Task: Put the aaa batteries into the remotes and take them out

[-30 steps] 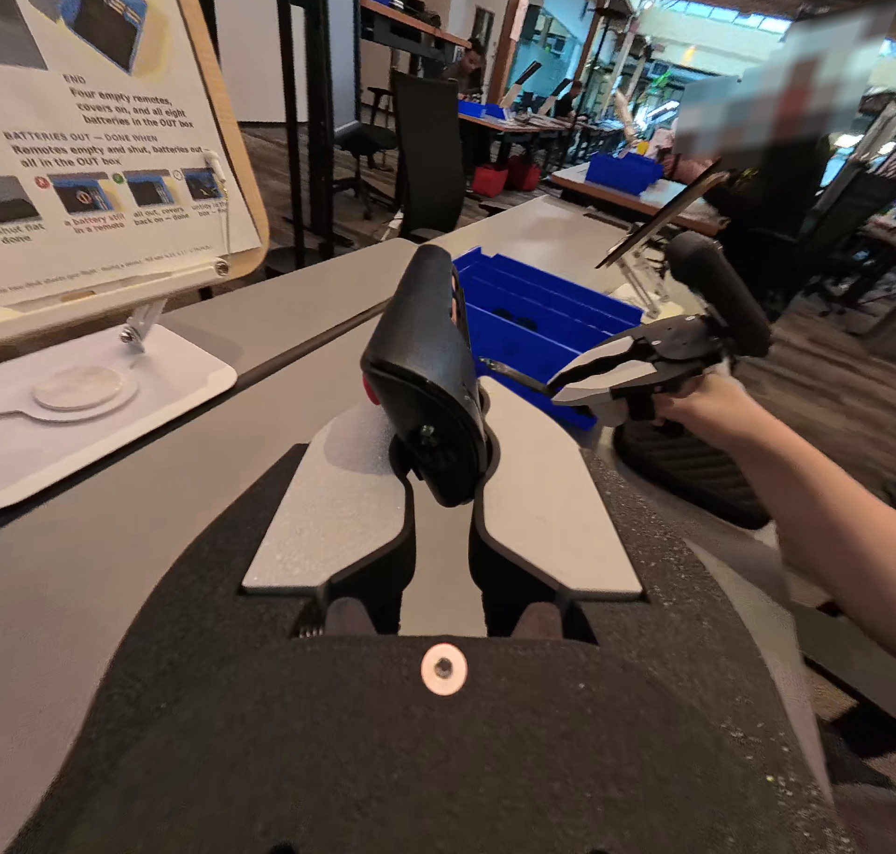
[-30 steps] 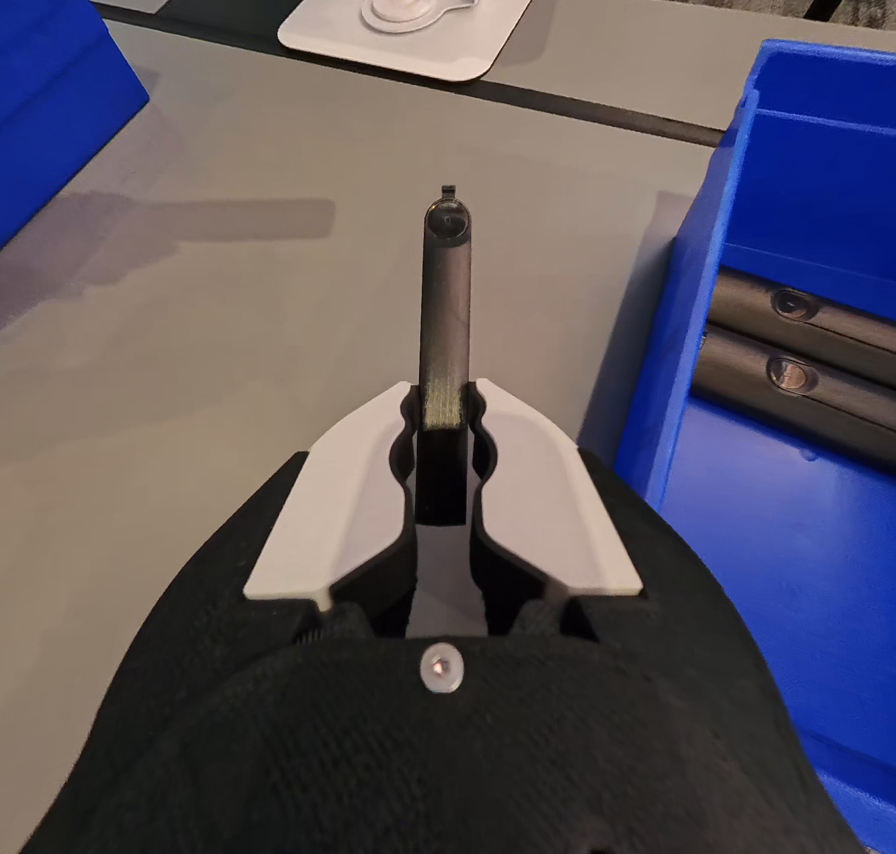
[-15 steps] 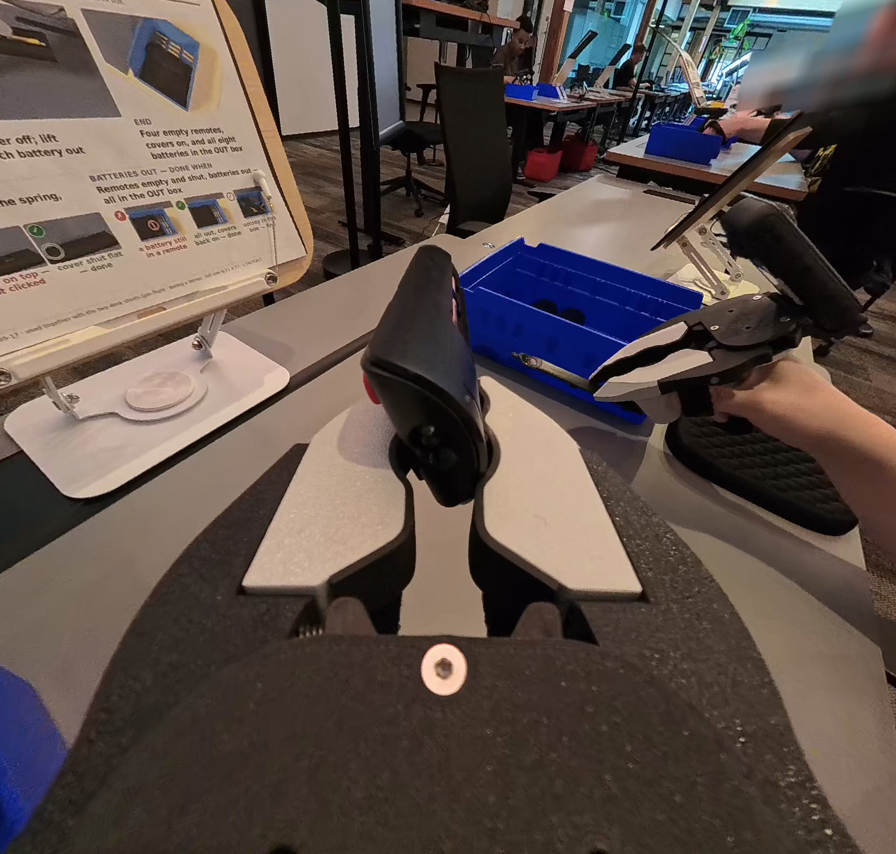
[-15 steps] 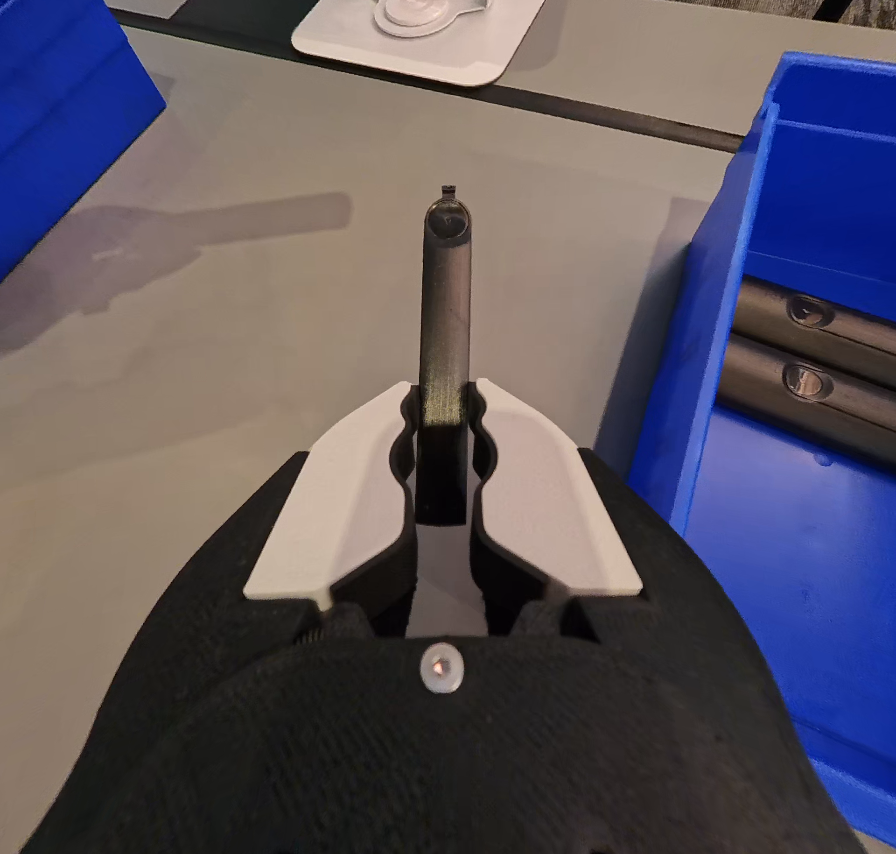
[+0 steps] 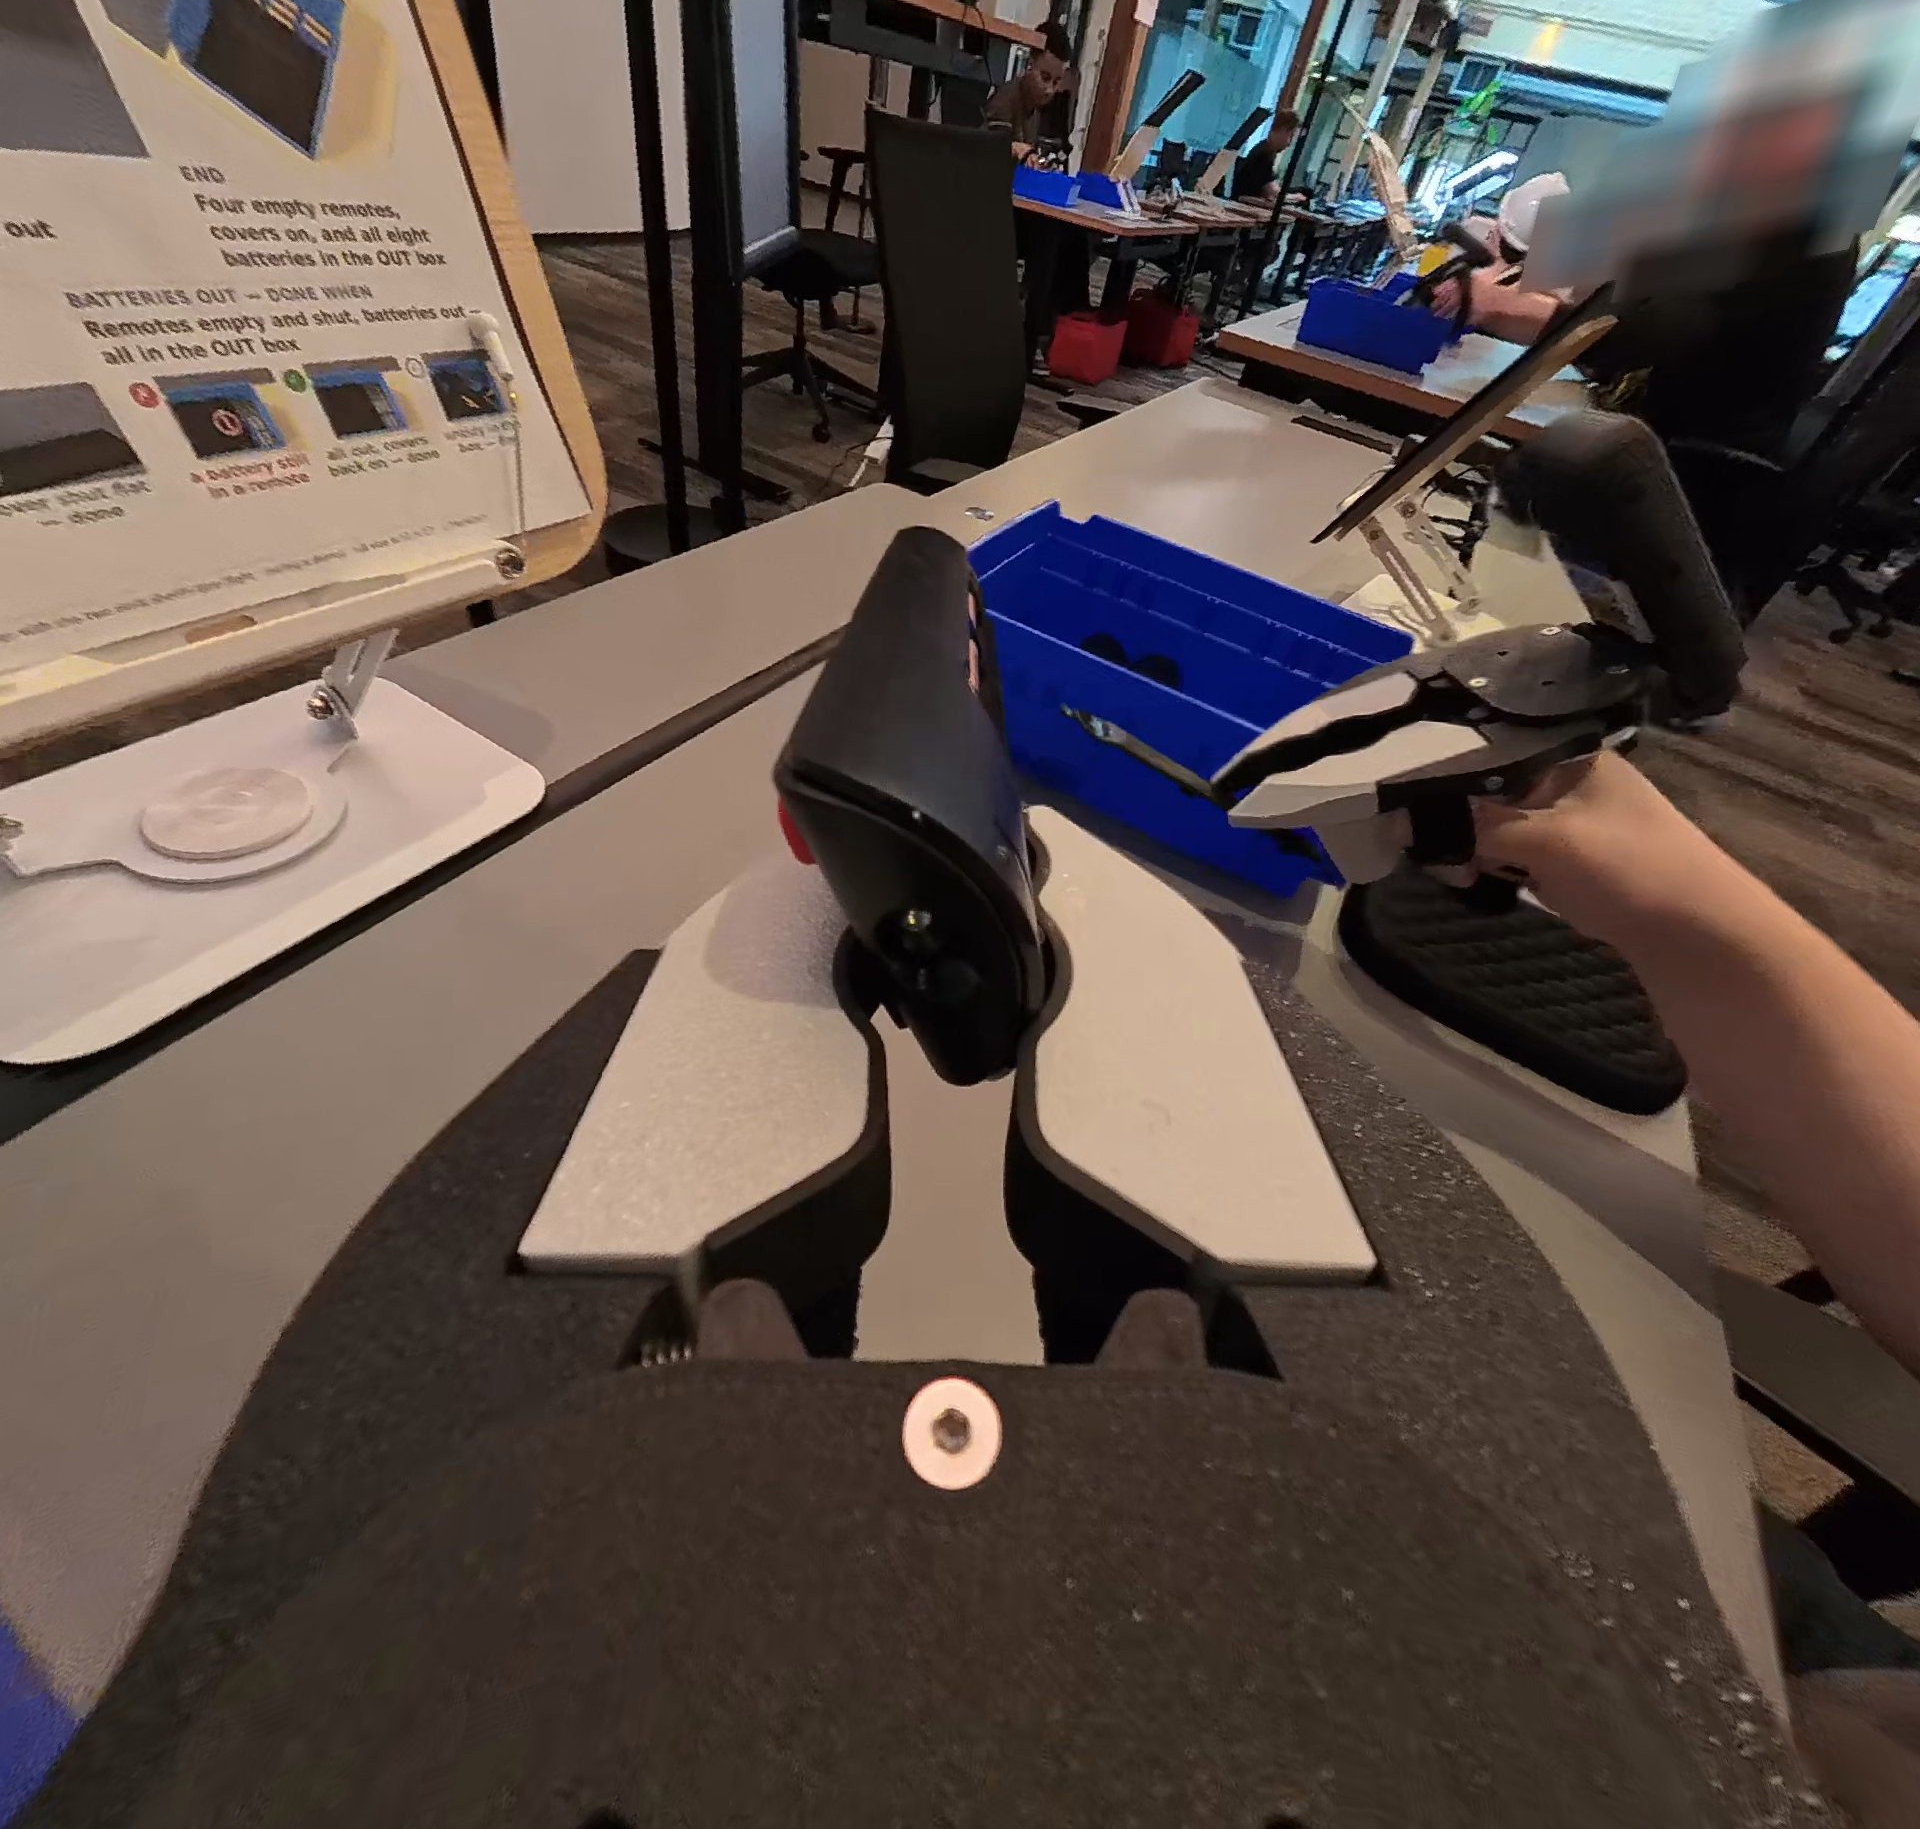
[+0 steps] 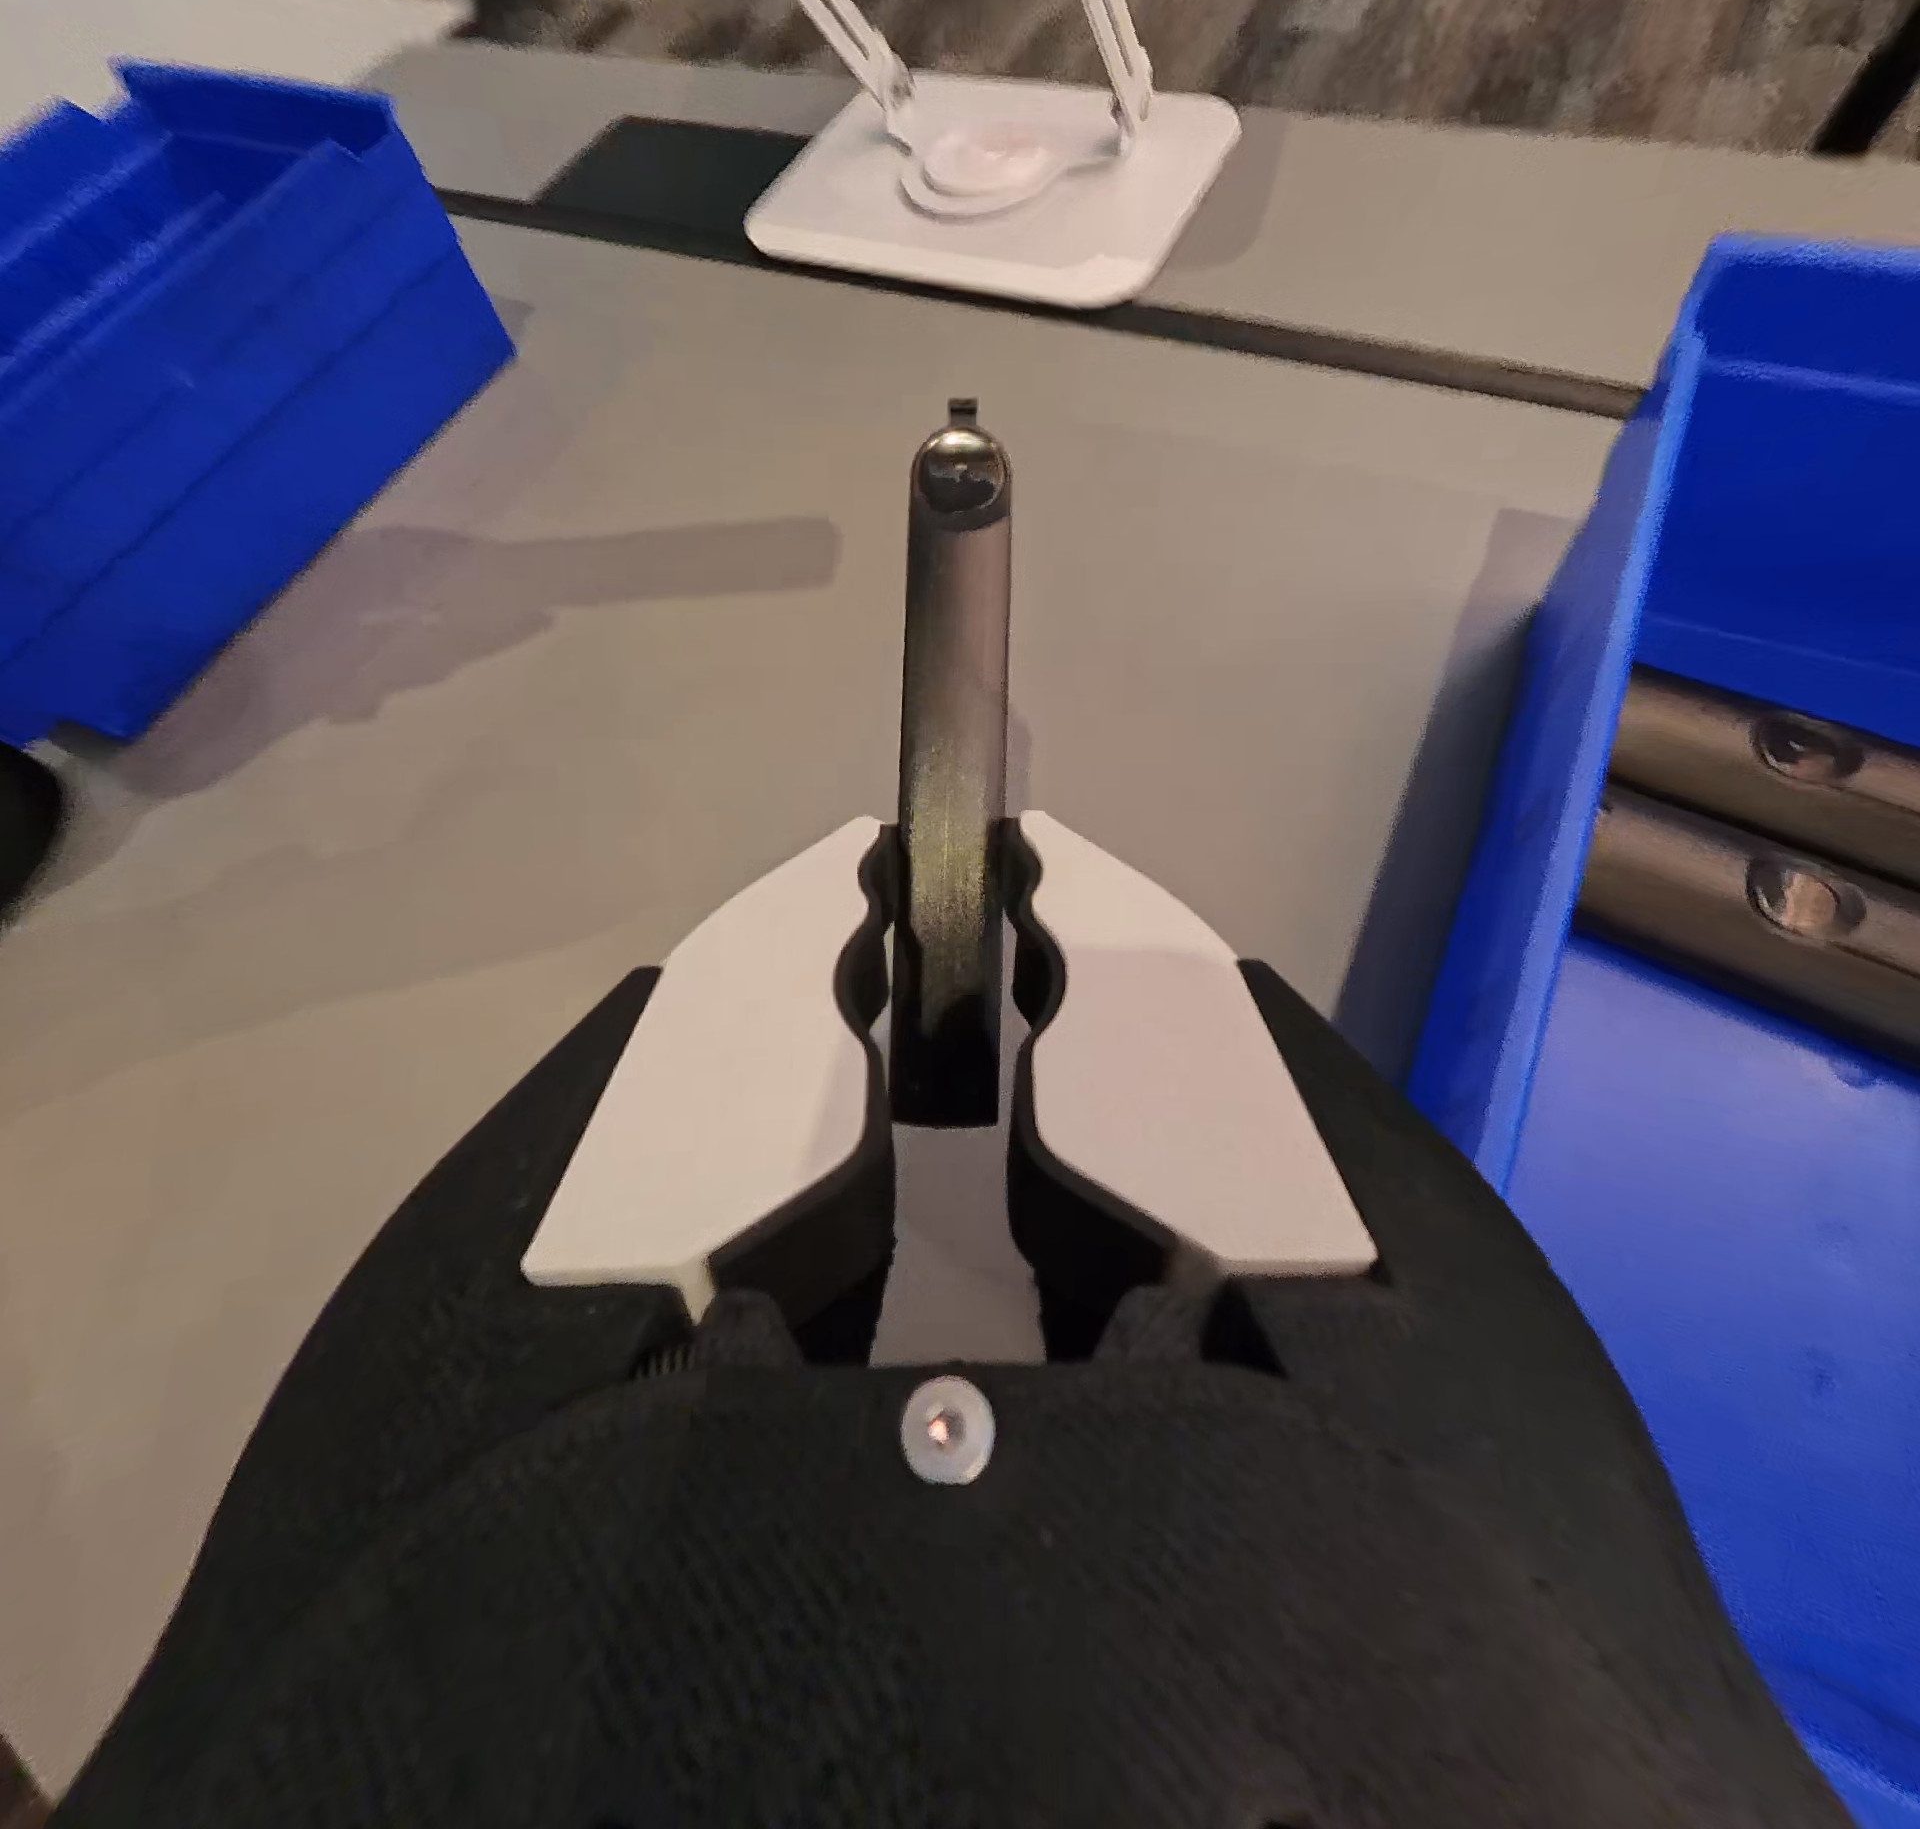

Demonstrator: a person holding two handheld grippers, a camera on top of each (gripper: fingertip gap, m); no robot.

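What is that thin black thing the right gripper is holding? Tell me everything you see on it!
It looks like a remote's battery cover: a thin, narrow strip of dark plastic, seen edge-on. A small tab sticks out at its far tip, just past a shiny rounded end. The right gripper pinches its near end between white fingers, so it points straight ahead, held in the air above the grey table. Nothing else touches it.

Glossy plastic remote (image 5: 914,803), matt grey table (image 6: 1195,584)
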